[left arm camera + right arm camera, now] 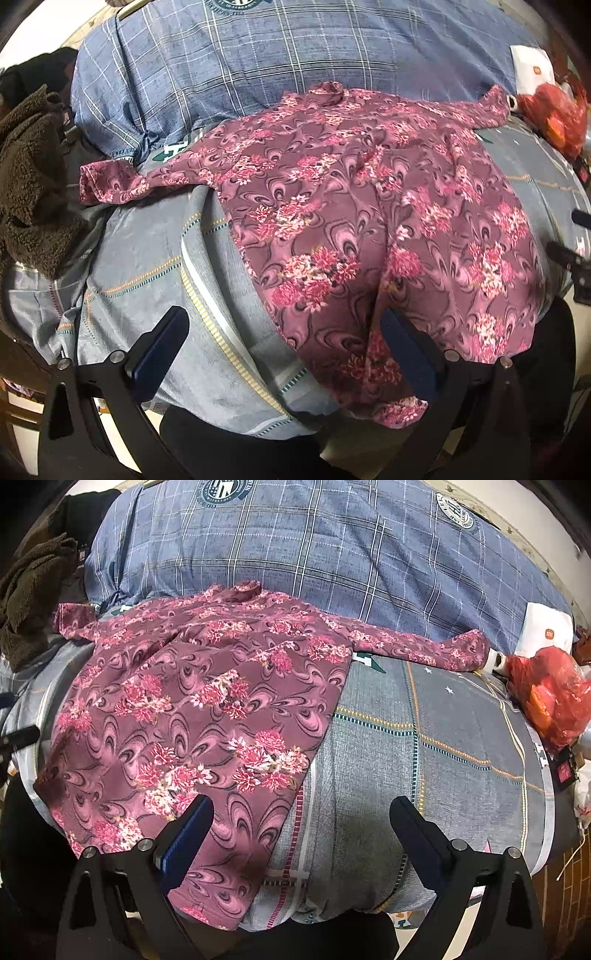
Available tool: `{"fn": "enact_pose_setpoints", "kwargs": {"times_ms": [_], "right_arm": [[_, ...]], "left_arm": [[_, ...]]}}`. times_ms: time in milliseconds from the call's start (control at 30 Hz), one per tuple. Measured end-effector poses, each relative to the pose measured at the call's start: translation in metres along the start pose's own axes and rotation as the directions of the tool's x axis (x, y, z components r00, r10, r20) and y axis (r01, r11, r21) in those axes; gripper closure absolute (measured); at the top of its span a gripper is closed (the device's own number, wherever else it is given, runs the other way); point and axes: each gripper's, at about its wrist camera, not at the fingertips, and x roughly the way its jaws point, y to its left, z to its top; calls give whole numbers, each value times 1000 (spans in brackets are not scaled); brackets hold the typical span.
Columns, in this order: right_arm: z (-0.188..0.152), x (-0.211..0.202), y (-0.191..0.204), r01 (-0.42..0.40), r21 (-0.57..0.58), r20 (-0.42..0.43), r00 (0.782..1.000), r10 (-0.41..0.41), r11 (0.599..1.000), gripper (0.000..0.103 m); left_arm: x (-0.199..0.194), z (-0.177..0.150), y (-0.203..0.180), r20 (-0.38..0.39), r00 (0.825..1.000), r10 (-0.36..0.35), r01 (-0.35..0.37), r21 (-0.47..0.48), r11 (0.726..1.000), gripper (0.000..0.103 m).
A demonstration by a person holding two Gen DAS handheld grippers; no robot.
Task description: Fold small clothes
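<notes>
A floral top (369, 229) (192, 709) lies spread flat on the bed, soft mauve fabric printed with swirls and clusters of pink flowers, both long sleeves stretched out to the sides and the hem hanging slightly over the near edge. The left gripper (284, 350) hovers above the hem, its jaws spread wide and holding nothing. The right gripper (299, 834) hangs the same way, one finger over the cloth, the other over the grey checked bedsheet (424, 760). Behind the top sits a bulky blue plaid quilt (314, 554). A brown fleecy garment (29, 177) is heaped at the left; a crinkled red plastic bag (554, 698) and a white box (543, 631) sit at the right.
</notes>
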Motion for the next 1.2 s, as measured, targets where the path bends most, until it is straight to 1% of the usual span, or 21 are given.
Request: {"fn": "enact_pose_setpoints", "kwargs": {"times_ms": [167,333,533,867,1067,1200], "right_arm": [[2,1,-5,9,10,1,1000,-9,1000,6],[7,-1,-13,9,37,5,1000,-10,999,6],[11,-2,-15,22,36,1,1000,-22,999,6],[11,-3,-10,28,22,-11,1000,-28,999,6],[15,-3,-13,18,43,-17,1000,-18,999,6],[15,0,-13,17,47,-21,1000,-16,999,6]], "left_arm": [[4,5,2,2,1000,-20,20,-19,1000,0],[8,8,0,-2,999,-32,32,-14,999,0],[13,7,3,-13,999,-51,51,-31,998,0],[17,3,8,-19,998,-62,61,-38,997,0],[20,1,17,-20,998,-66,65,-68,996,0],[23,-1,23,-33,997,-67,64,-88,994,0]]}}
